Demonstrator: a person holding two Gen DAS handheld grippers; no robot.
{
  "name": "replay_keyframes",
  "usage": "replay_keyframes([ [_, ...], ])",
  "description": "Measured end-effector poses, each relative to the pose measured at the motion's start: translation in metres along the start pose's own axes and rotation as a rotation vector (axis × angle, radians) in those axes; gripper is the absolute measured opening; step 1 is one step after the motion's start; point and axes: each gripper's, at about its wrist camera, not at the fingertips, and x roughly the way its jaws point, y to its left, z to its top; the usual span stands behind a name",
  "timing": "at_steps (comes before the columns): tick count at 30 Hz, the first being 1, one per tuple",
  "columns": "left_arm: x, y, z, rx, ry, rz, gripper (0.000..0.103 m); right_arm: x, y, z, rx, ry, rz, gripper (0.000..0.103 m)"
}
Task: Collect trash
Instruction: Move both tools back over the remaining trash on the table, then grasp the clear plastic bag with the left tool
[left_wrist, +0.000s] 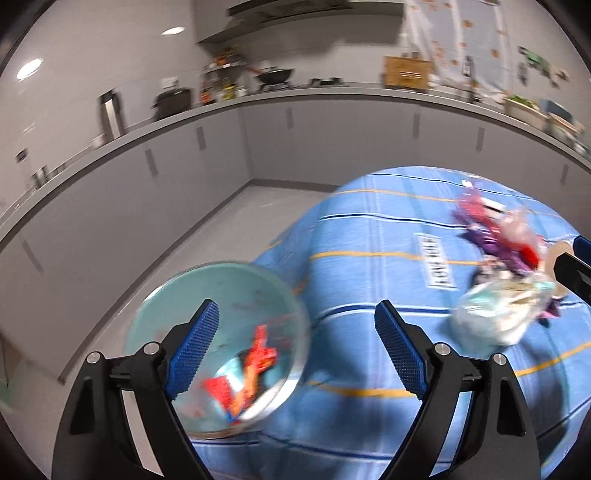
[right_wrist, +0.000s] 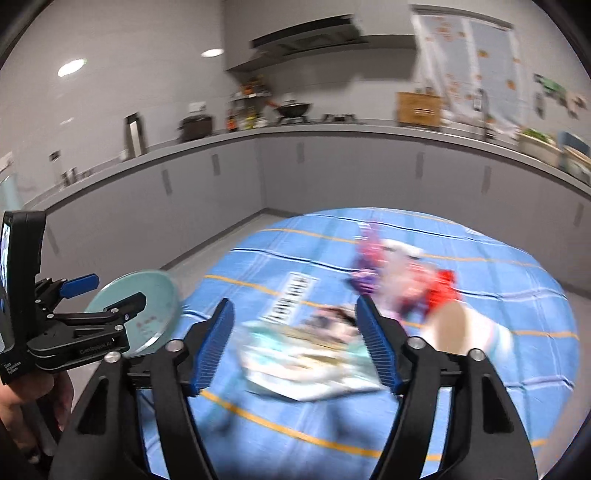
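A pale teal bowl (left_wrist: 221, 325) sits at the left edge of the blue striped tablecloth (left_wrist: 369, 229) and holds red wrappers (left_wrist: 255, 362). My left gripper (left_wrist: 295, 310) is open; its left finger lies in front of the bowl, and nothing is pressed between the pads. A blurred pile of purple, pink and red wrappers (left_wrist: 495, 236) and a crumpled white-teal packet (left_wrist: 491, 321) lie to the right. In the right wrist view my right gripper (right_wrist: 295, 306) stands open above a flat packet (right_wrist: 306, 358), with the wrapper pile (right_wrist: 399, 280) beyond. The bowl (right_wrist: 155, 306) and left gripper (right_wrist: 107, 295) show at left.
A grey counter (left_wrist: 295, 96) runs along the far walls with a wok, a kettle, bottles and a wooden box on it. Grey floor (left_wrist: 207, 236) lies between the cabinets and the table. A printed label (right_wrist: 291, 295) is on the cloth. A hand (right_wrist: 26, 398) holds the left gripper.
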Motion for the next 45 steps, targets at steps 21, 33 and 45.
replay_keyframes([
  [21,0.03,-0.131,-0.001,0.196,0.065,-0.249,0.09,-0.036,-0.104,-0.048,0.164,0.005,-0.218,0.075],
  [33,0.032,-0.133,-0.016,0.203,0.111,-0.334,0.059,-0.025,-0.104,-0.056,0.168,0.038,-0.231,0.075],
  [45,0.0,-0.111,-0.013,0.177,0.049,-0.36,0.035,-0.028,-0.104,-0.057,0.179,0.03,-0.253,0.075],
])
